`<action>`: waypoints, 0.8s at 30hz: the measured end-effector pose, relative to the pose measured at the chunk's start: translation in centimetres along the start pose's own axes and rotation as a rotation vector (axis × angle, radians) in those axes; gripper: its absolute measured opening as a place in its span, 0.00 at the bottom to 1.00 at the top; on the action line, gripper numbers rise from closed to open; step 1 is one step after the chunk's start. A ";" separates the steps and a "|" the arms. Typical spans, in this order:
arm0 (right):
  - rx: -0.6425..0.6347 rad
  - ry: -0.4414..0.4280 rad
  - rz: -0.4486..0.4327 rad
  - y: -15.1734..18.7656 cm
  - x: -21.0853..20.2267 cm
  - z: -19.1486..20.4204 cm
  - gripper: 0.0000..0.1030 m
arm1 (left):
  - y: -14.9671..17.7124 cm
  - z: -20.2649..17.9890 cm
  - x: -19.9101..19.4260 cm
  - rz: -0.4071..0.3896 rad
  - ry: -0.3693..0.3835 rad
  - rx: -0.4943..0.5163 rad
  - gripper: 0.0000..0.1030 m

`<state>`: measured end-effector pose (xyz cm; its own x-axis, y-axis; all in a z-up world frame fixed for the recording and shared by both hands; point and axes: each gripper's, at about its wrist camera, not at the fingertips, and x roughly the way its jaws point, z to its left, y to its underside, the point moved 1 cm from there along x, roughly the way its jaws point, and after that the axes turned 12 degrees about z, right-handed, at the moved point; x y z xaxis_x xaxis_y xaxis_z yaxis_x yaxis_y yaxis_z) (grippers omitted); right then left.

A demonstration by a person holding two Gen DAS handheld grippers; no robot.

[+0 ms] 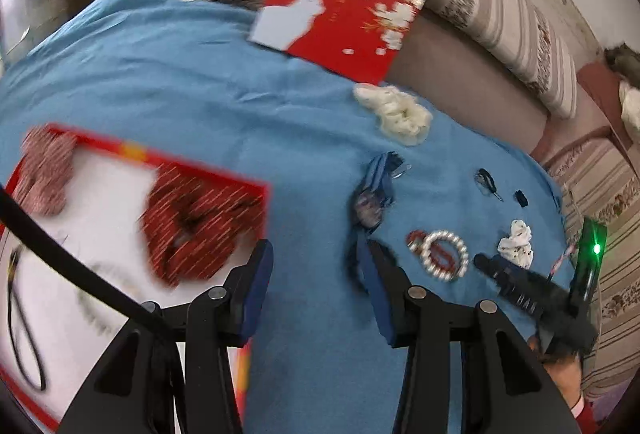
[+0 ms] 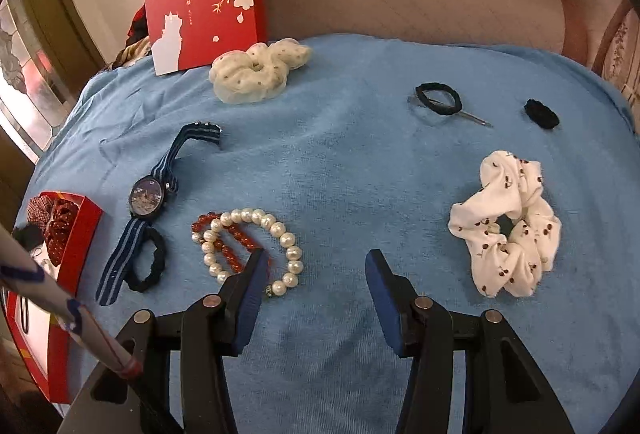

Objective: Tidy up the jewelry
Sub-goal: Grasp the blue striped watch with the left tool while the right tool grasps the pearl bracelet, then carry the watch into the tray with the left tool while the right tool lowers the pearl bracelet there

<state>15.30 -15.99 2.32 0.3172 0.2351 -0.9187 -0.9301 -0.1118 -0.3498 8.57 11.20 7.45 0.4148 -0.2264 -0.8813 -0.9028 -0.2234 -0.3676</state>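
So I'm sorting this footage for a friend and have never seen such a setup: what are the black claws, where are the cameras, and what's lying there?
The claws are two handheld grippers; a person carries one in each hand, with a fisheye camera looking along its fingers. One picture is from the left gripper, the other from the right gripper. Both are open and hold nothing. A blue cloth covers the surface. On it lie a pearl bracelet with a red bead bracelet, a striped-strap watch, a white cherry-print scrunchie, a cream scrunchie and black hair ties. The red tray at left already has red scrunchies in it.
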 end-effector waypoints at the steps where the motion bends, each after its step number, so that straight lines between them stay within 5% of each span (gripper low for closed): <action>1: 0.005 -0.012 0.000 -0.2 0.3 -0.2 0.45 | -0.8 -0.6 0.8 0.017 -0.005 0.018 0.43; 7: 0.015 -0.053 0.005 -0.8 1.7 -0.2 0.31 | -5.1 -3.5 6.1 0.125 -0.003 0.095 0.43; 12: -0.033 -0.028 0.001 -1.1 2.3 0.4 0.30 | -5.4 -5.3 9.4 0.176 -0.116 0.202 0.43; 21: -0.040 -0.053 0.005 -1.3 2.7 0.9 0.16 | -4.5 -6.8 12.6 0.177 -0.246 0.312 0.48; 24: -0.049 -0.064 0.011 -1.1 2.6 1.1 0.12 | -4.2 -6.9 12.0 0.134 -0.236 0.304 0.40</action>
<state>16.97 -14.15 0.52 0.2935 0.2943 -0.9095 -0.9227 -0.1615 -0.3500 18.11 2.90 0.43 0.2859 -0.0027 -0.9583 -0.9541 0.0920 -0.2849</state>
